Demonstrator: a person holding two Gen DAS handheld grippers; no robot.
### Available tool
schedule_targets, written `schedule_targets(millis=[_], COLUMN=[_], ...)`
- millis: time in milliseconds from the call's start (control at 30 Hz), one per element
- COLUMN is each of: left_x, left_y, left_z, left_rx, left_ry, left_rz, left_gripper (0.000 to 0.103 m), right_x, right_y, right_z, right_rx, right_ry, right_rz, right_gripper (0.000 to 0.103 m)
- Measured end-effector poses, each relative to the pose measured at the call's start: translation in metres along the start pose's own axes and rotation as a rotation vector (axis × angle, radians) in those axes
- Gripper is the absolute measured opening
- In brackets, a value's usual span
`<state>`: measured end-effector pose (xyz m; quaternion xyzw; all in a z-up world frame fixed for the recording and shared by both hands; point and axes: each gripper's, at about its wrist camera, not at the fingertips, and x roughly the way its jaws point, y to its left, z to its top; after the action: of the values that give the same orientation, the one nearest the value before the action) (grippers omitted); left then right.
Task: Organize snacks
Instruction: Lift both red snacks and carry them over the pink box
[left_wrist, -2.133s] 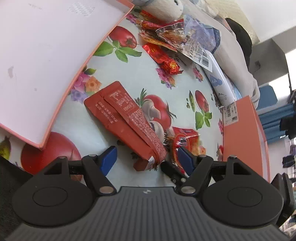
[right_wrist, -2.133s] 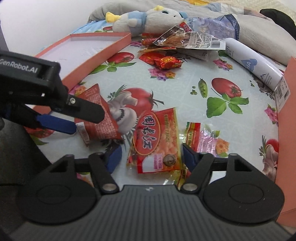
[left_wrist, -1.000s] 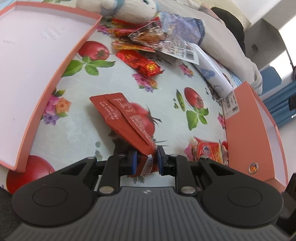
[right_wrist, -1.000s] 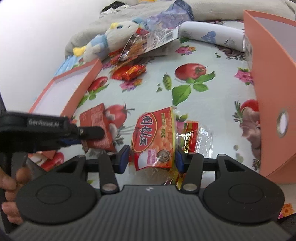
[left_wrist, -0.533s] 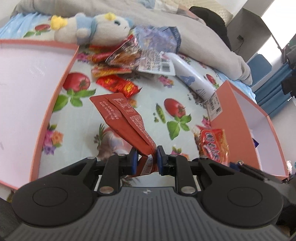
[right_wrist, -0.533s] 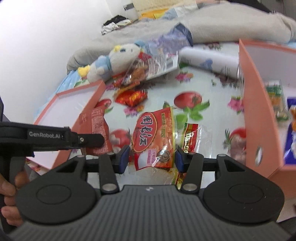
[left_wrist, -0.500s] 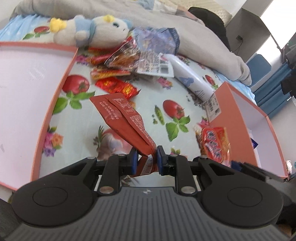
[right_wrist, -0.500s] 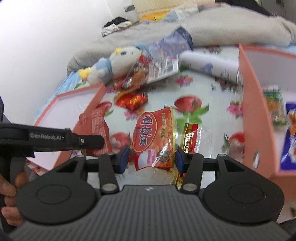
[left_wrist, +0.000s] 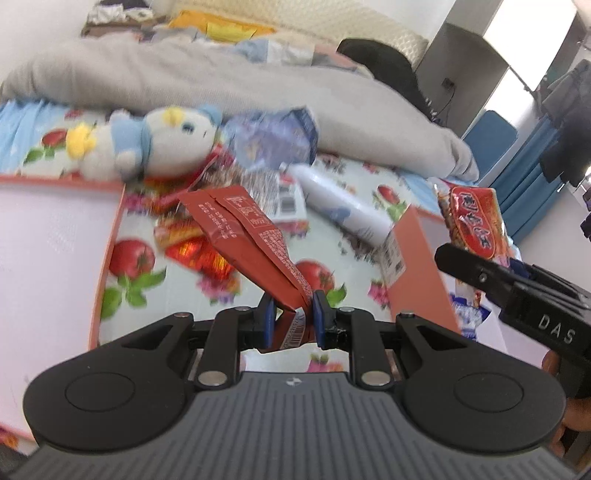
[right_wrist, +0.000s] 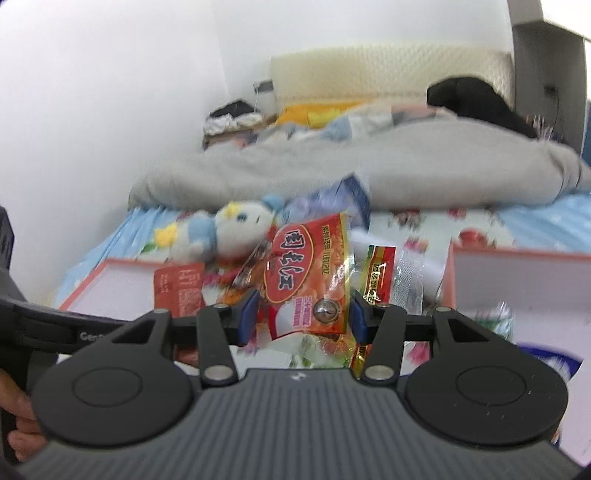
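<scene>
My left gripper (left_wrist: 292, 320) is shut on a dark red snack packet (left_wrist: 248, 236) and holds it up above the fruit-print cloth. My right gripper (right_wrist: 302, 315) is shut on an orange-red snack bag (right_wrist: 306, 282), with a clear red-and-yellow packet (right_wrist: 380, 278) caught beside it. Both are lifted. The right gripper and its bag (left_wrist: 474, 225) show at the right of the left wrist view, over the orange box (left_wrist: 417, 273). The red packet (right_wrist: 179, 286) shows in the right wrist view too.
An orange-rimmed lid (left_wrist: 110, 236) lies at left. A plush toy (left_wrist: 155, 142), loose red candies (left_wrist: 199, 254), a blue bag (left_wrist: 277, 138) and a white tube (left_wrist: 347, 210) lie on the cloth. A grey blanket (left_wrist: 221, 77) lies behind.
Both grippers have risen and tilted up with their packets; the views now look across the bed. The right gripper has moved over the orange box.
</scene>
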<state>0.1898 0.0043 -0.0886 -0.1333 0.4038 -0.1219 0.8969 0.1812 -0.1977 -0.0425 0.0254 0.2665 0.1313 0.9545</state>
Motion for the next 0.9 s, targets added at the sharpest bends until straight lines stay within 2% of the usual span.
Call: schedule_targets(millis=[200, 400, 700, 900], left_x=[-0.013, -0.017, 0.016, 0.055], left_y=[-0.019, -0.044, -0.098, -0.145], left_z=[0.028, 0.044, 0.051, 0.047], left_rx=[0.023, 0.068, 0.159, 0.23], left_ry=[-0.071, -0.093, -0.046, 0.034], left_rz=[-0.039, -0.079, -0.164, -0.238], left_gripper=[0.024, 0.024, 0.024, 0.024], right_x=[-0.016, -0.026, -0.035, -0.039], right_y=[-0.01, -0.024, -0.064, -0.102], right_z=[0.03, 0.044, 0.043, 0.034], right_rx=[-0.025, -0.04, -0.03, -0.018], right_ry=[-0.091, -0.131, -0.115, -0.058], right_rz=[-0.049, -0.103, -0.232, -0.326], right_gripper=[0.052, 0.052, 0.052, 0.052])
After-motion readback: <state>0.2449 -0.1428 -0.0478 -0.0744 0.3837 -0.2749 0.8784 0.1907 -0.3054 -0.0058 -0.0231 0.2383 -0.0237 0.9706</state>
